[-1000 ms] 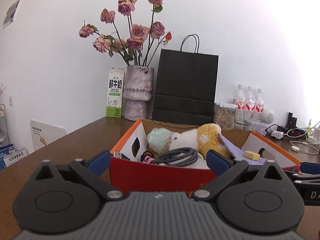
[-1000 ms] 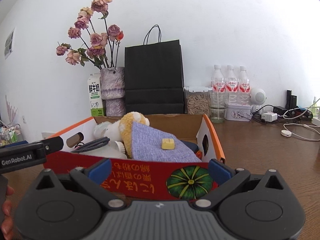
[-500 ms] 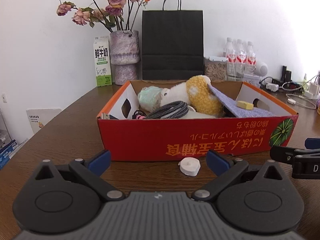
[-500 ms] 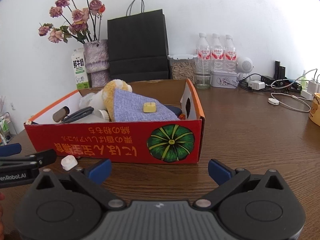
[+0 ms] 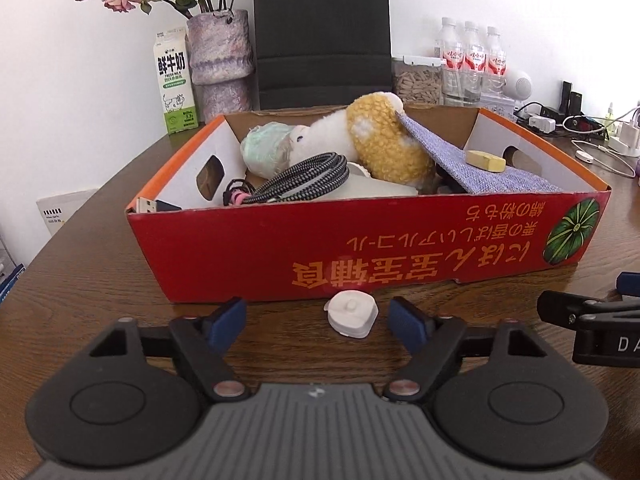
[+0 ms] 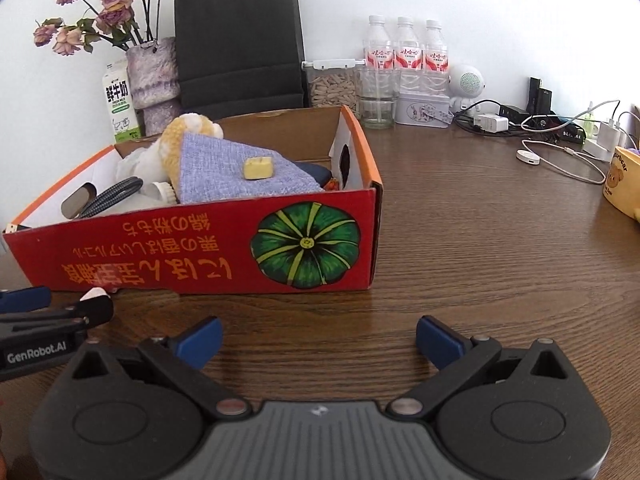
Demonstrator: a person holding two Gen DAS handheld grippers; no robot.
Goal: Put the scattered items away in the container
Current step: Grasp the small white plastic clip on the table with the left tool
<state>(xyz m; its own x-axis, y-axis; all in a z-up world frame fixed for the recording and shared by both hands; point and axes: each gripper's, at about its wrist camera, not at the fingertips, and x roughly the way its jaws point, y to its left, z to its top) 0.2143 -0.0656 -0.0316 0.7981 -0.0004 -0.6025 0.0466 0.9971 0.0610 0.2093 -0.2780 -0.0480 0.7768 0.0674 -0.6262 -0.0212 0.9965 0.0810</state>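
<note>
A red cardboard box stands on the wooden table and holds a plush toy, a braided cable, a blue-grey cloth and a yellow eraser. A small white round item lies on the table just in front of the box. My left gripper is open, low over the table, with the white item between its blue fingertips. My right gripper is open and empty in front of the box, to the right of the left gripper.
Behind the box stand a black paper bag, a vase of dried roses, a milk carton, water bottles, a seed jar and chargers with cables. A yellow mug sits at the far right.
Both grippers have dropped and pulled back from over the box to table level in front of it. The white item has come between the left fingertips, which have narrowed.
</note>
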